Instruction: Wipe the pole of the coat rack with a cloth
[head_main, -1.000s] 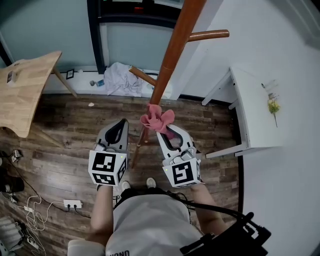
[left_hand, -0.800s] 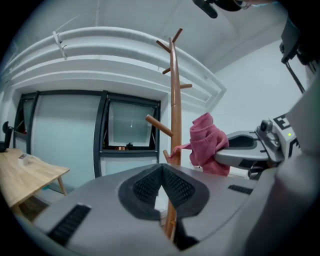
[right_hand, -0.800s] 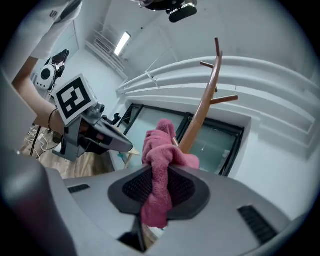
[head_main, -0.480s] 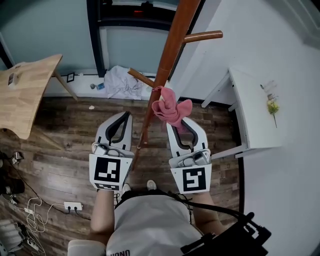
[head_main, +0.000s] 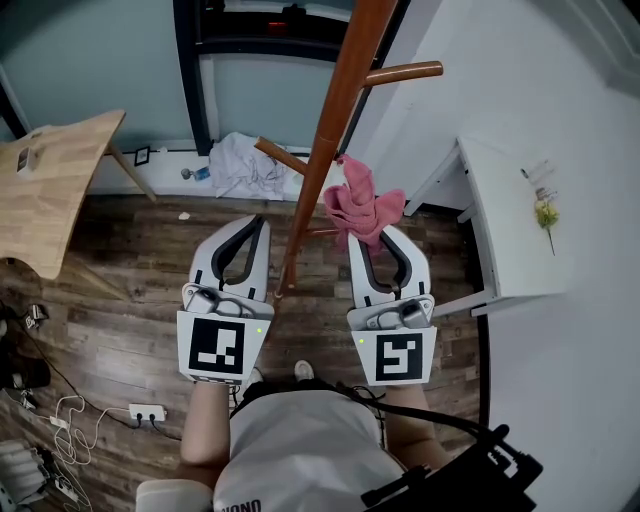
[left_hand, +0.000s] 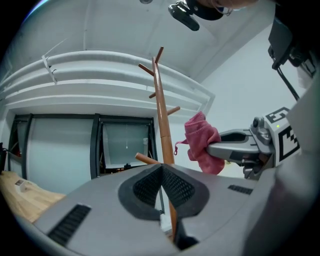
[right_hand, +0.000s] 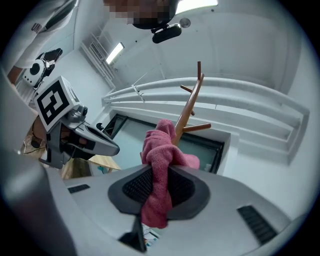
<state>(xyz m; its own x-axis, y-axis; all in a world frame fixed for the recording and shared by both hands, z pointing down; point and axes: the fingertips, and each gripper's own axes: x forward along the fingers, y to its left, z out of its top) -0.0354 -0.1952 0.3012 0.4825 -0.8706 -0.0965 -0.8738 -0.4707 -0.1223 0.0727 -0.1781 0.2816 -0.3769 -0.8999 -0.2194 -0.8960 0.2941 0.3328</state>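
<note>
The brown coat rack pole (head_main: 335, 110) slants from the top of the head view down to the floor between my two grippers. My right gripper (head_main: 377, 234) is shut on a pink cloth (head_main: 362, 205), which bunches above the jaws just right of the pole, a small gap apart. The right gripper view shows the cloth (right_hand: 160, 165) pinched between the jaws with the pole (right_hand: 187, 117) behind it. My left gripper (head_main: 253, 226) is shut and empty, left of the pole. From the left gripper view, the pole (left_hand: 162, 115) rises ahead, with the cloth (left_hand: 200, 142) to its right.
Pegs (head_main: 400, 72) stick out of the pole. A wooden table (head_main: 50, 180) stands at the left and a white table (head_main: 510, 220) at the right. White fabric (head_main: 240, 160) lies by the wall. A power strip (head_main: 140, 408) and cables lie on the floor.
The right gripper has carried the pink cloth up and to the right, off the pole where it was pressed. The left gripper has shifted slightly upward.
</note>
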